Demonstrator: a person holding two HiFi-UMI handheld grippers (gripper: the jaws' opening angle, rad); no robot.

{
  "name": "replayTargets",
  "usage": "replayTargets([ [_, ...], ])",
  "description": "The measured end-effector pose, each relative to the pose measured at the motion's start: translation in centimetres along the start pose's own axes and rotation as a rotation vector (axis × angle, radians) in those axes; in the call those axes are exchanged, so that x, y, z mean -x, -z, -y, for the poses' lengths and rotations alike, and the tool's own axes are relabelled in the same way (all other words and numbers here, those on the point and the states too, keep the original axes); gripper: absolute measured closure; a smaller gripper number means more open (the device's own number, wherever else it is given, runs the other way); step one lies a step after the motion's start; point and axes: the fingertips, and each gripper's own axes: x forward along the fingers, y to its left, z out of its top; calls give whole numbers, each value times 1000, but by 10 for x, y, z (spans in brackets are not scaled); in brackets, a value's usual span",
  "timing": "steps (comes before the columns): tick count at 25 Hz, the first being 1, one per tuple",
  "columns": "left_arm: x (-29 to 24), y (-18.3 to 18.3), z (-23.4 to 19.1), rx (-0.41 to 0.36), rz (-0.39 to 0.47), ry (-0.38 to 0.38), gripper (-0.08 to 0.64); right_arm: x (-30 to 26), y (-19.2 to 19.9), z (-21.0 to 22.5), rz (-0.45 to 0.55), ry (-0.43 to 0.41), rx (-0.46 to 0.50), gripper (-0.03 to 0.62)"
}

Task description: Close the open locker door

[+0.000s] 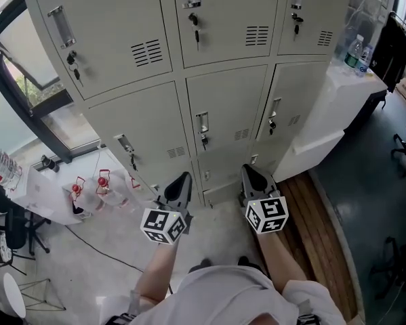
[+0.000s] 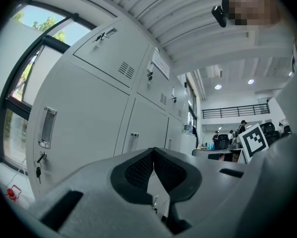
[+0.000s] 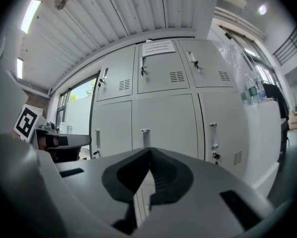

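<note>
- Head view: The person is standing in front of a grey locker cabinet (image 1: pixel 148 120) and is holding both grippers out level toward its lowest rows.
- The left gripper (image 1: pixel 180 179) and the right gripper (image 1: pixel 251 171) are pointing side by side at the cabinet, near it but apart from it. A marker cube (image 1: pixel 164 225) is sitting on the back of each one.
- The locker doors (image 1: pixel 223 110) in this view are all lying flush with the cabinet, and keys are hanging in several locks.
- A white bench (image 1: pixel 335 103) with water bottles (image 1: pixel 353 51) is standing just beside the cabinet on the right.
- Left gripper view: The fingers (image 2: pixel 138 170) of the left gripper are meeting at their tips, and nothing is sitting between them. They are looking along the row of doors at a slant. A door handle (image 2: pixel 47 127) with a key under it is showing at the left.
- Right gripper view: The fingers (image 3: pixel 165 175) of the right gripper are pressing together at the tips and are holding nothing. They are facing the cabinet straight on. All doors here are lying shut too, and a paper notice (image 3: pixel 158 47) is sticking on an upper door.
</note>
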Motion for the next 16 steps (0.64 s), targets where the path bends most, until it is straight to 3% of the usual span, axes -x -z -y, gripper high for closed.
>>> replayTargets([
  [16, 6, 0, 10, -5, -3, 8, 552, 10, -8, -7, 27, 5, 3, 580],
])
